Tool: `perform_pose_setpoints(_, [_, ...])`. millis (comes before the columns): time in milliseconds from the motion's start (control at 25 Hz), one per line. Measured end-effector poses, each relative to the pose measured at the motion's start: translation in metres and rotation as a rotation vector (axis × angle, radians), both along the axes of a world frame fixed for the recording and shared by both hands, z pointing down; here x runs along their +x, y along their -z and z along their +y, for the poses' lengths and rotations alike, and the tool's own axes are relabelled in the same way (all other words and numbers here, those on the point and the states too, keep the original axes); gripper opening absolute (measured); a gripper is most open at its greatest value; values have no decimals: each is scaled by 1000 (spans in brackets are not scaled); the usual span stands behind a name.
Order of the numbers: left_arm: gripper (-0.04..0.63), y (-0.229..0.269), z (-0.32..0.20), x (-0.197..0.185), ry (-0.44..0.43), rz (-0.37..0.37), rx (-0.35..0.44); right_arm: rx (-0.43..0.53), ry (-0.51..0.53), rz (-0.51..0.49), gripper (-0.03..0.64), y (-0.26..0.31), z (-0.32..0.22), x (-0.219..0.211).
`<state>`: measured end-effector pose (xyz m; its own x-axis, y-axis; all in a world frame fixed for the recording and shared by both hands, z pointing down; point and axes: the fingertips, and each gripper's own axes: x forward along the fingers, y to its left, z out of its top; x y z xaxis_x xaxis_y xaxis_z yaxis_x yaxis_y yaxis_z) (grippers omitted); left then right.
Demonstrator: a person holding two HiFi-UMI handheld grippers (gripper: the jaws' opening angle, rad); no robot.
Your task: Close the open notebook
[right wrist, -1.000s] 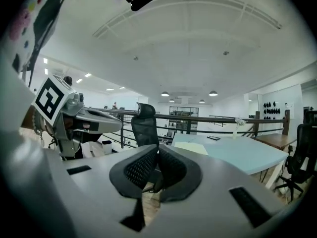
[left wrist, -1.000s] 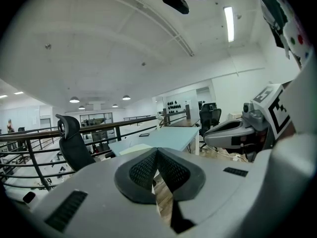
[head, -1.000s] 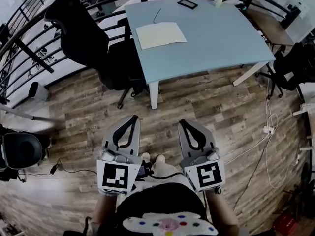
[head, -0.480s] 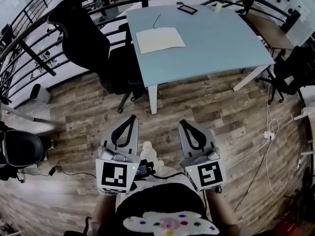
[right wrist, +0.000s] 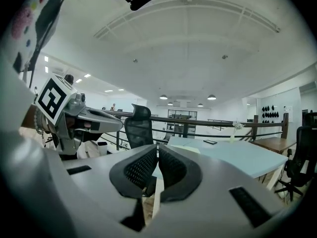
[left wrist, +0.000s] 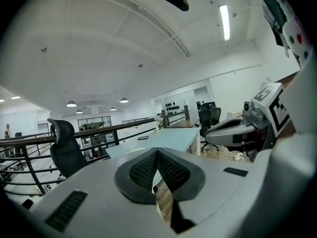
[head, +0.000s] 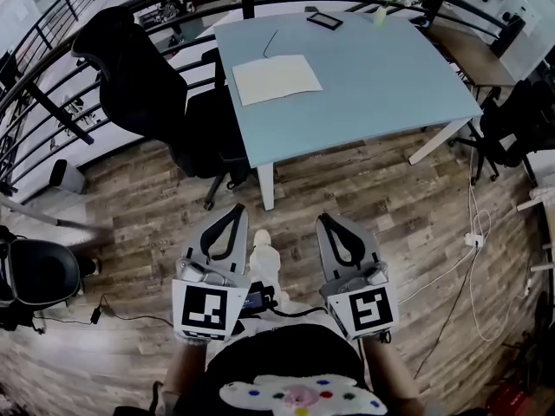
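An open notebook (head: 276, 78) with pale pages lies flat on the light blue table (head: 381, 68), toward its left side, with a pen (head: 272, 42) just behind it. Both grippers are held low over the wooden floor, well short of the table. My left gripper (head: 227, 211) is shut, its pads meeting with nothing between them (left wrist: 156, 153). My right gripper (head: 333, 221) is shut too and holds nothing (right wrist: 157, 151). In the right gripper view the notebook (right wrist: 187, 148) shows as a pale strip on the table's near edge.
A black office chair (head: 143, 81) stands left of the table. A dark phone (head: 322, 21) and a small bottle (head: 379, 16) lie at the table's far side. A curved black railing (head: 52, 76) runs behind. More chairs (head: 512, 120) and cables (head: 473, 232) are at right.
The table and notebook have shifted slightly as I stepped; a white shoe now shows forward between the grippers. Both grippers stay shut in the same pose.
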<state>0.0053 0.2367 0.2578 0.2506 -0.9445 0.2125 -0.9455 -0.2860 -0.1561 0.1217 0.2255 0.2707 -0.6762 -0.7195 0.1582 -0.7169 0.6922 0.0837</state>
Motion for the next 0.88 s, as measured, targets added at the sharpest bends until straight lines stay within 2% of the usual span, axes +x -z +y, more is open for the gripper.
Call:
perform_pose_setpoints(160, [15, -1, -23, -4, -22, -12, -1, -52, -22, 73, 40, -10, -19, 1])
perform_pose_setpoints(280, [15, -4, -44, -8, -31, -19, -12, -24, -39, 31, 40, -4, -41, -5])
perform_pose_setpoints(400, [15, -3, -65, -13, -35, -11, -12, -35, -43, 48, 40, -8, -60, -8])
perform_pose_setpoints(600, [15, 0, -103, -26, -40, 3, -13, -8, -44, 19, 40, 1, -98, -27])
perform_pose_setpoints(760, [15, 2, -134, -41, -40, 24, -13, -19, -49, 27, 40, 1, -128, -39])
perform_pose_setpoints(880, [15, 2, -157, -49, -39, 54, -22, -45, -50, 73, 40, -7, -149, -44])
